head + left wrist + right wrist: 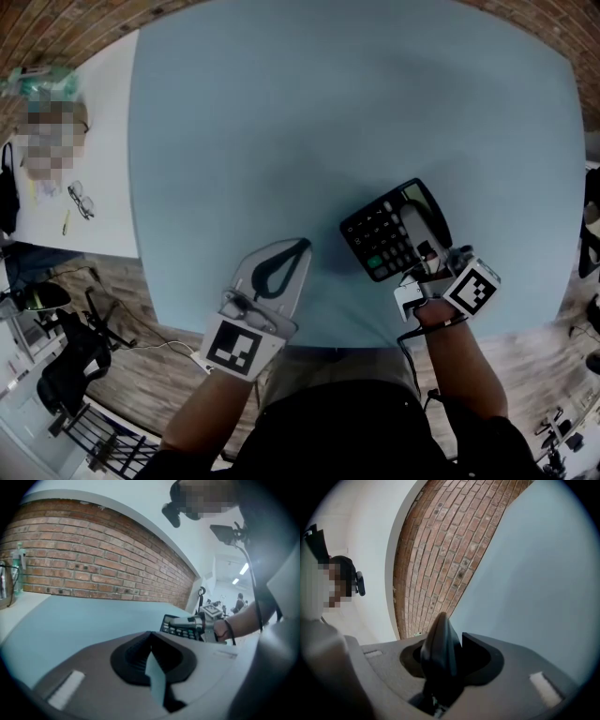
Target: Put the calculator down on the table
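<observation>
A black calculator (pixel 380 234) with pale keys is at the near right of the light blue table (pixel 309 122), tilted. My right gripper (pixel 419 222) is shut on its right side, one grey jaw lying across its face. In the right gripper view the calculator (pixel 439 651) shows edge-on as a dark wedge between the jaws. Whether it touches the table I cannot tell. My left gripper (pixel 301 245) rests low over the table's near edge, shut with nothing in it, its tips meeting. From the left gripper view (pixel 150 633) the calculator (pixel 180 626) and the right hand appear at the far right.
A white side table (pixel 89 141) at the left carries glasses (pixel 81 201) and a bottle (pixel 42 80). A black chair (pixel 66 366) and a cable lie on the floor at lower left. A brick wall (pixel 93 569) runs beyond the blue table.
</observation>
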`<state>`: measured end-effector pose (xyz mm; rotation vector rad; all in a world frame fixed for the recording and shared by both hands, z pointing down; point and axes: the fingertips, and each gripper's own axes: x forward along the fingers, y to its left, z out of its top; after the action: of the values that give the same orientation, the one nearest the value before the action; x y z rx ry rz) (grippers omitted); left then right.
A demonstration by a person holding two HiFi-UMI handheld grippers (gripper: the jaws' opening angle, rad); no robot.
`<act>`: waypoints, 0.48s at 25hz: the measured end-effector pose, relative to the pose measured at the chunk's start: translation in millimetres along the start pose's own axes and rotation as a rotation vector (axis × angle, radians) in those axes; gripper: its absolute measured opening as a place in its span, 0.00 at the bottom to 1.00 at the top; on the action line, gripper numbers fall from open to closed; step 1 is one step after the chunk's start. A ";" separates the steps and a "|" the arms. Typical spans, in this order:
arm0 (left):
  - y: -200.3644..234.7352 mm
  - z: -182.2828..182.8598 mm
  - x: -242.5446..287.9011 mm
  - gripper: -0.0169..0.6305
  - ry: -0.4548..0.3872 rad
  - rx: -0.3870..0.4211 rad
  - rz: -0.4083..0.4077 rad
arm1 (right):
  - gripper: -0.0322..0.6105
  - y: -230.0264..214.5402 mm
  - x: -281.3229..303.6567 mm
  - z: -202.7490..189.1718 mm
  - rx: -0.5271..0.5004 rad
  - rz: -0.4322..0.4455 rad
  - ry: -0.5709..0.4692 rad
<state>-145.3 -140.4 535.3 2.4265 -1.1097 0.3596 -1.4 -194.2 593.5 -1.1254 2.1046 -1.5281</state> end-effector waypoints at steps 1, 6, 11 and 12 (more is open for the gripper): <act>-0.8 0.7 -1.3 0.01 -0.002 0.001 0.003 | 0.26 -1.6 -0.8 -0.4 -0.002 -0.007 0.001; -1.9 3.5 -7.1 0.01 0.010 0.015 0.014 | 0.26 -1.9 -0.7 -0.1 -0.008 -0.011 0.008; -3.5 3.1 -10.3 0.01 0.011 0.024 0.027 | 0.26 -7.2 -2.4 -2.6 -0.008 -0.025 0.011; -3.9 3.2 -11.2 0.01 0.011 0.027 0.028 | 0.26 -7.8 -2.1 -2.9 -0.009 -0.025 0.012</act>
<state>-149.3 -132.5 526.9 2.4312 -1.1427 0.3987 1.3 -191.6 601.2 -1.1530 2.1150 -1.5411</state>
